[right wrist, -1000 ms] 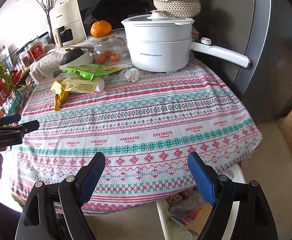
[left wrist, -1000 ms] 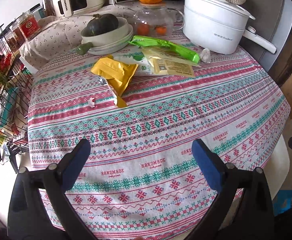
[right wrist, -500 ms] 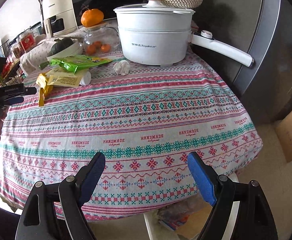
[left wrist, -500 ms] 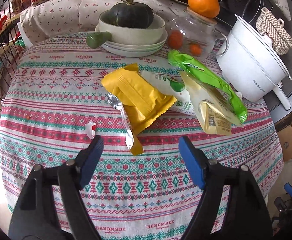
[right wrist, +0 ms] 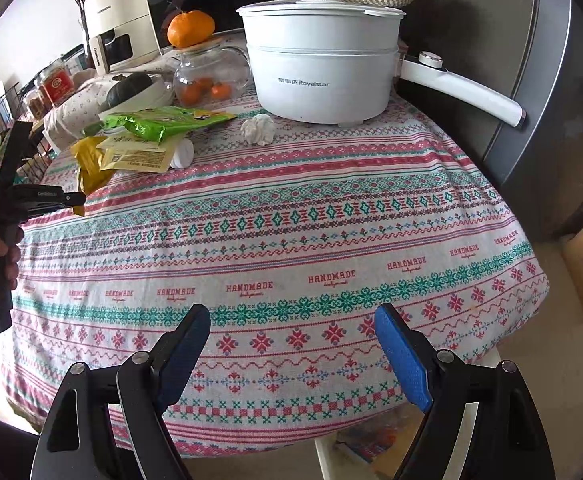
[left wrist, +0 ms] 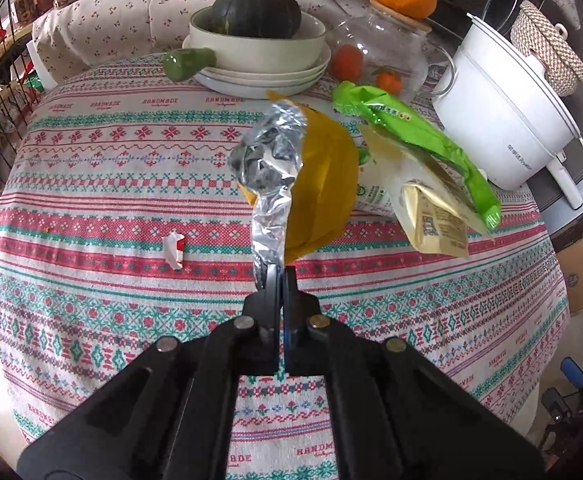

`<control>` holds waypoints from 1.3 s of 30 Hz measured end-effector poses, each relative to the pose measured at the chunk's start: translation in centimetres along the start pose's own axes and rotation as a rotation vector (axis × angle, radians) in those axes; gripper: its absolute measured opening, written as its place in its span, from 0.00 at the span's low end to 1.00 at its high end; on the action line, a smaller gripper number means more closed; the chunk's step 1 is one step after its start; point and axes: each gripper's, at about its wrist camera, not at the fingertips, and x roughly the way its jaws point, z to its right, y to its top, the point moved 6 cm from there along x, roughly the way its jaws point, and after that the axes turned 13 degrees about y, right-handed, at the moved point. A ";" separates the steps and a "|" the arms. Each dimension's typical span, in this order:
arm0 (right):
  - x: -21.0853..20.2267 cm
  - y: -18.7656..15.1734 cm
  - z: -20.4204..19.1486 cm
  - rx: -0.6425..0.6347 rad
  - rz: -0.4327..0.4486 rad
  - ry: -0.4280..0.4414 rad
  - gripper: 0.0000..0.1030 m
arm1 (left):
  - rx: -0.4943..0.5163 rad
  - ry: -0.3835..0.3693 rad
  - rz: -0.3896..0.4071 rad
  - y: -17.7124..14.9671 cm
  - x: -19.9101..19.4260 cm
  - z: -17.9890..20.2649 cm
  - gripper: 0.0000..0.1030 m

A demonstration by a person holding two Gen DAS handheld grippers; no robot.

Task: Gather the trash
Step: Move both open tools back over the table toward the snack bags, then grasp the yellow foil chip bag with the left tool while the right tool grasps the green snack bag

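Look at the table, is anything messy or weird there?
Yes. Empty snack wrappers lie heaped beside the white pot: a green wrapper over a pale yellow packet. A torn scrap lies alone on the cloth. The left gripper pinches a yellow wrapper, foil side showing.

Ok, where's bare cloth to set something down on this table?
The near half of the tablecloth, in front of the right hand-held gripper, is bare. So is the left side beyond the small paper scrap. It is crowded at the back: wrappers, bowl, glass jar, white pot.
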 end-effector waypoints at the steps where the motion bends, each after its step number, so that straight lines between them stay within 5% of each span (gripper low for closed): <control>1: 0.4 0.3 -0.4 0.011 -0.001 0.017 0.83 | 0.001 -0.013 0.002 -0.2 -0.7 0.0 0.01; 9: 2.2 7.3 -4.7 0.035 0.086 0.122 0.83 | 0.001 -0.089 0.045 -1.1 -5.7 -2.0 0.01; 14: 4.1 13.0 -9.6 -0.068 0.116 0.147 0.83 | -0.019 -0.106 0.111 0.4 -7.2 -4.1 0.01; 25: 14.4 17.3 -17.9 -0.284 -0.039 0.098 0.82 | -0.106 -0.140 0.065 0.2 -5.8 -7.7 0.01; 28: 16.1 17.3 -17.7 -0.268 -0.064 0.087 0.68 | -0.109 -0.147 0.060 0.2 -5.7 -8.0 0.01; 32: 16.1 17.0 -16.6 -0.200 -0.077 0.162 0.36 | -0.095 -0.146 0.058 0.1 -5.6 -7.8 0.01; 39: 12.3 14.9 -14.2 -0.120 -0.045 0.267 0.18 | -0.050 -0.164 0.061 -0.4 -6.1 -6.0 0.01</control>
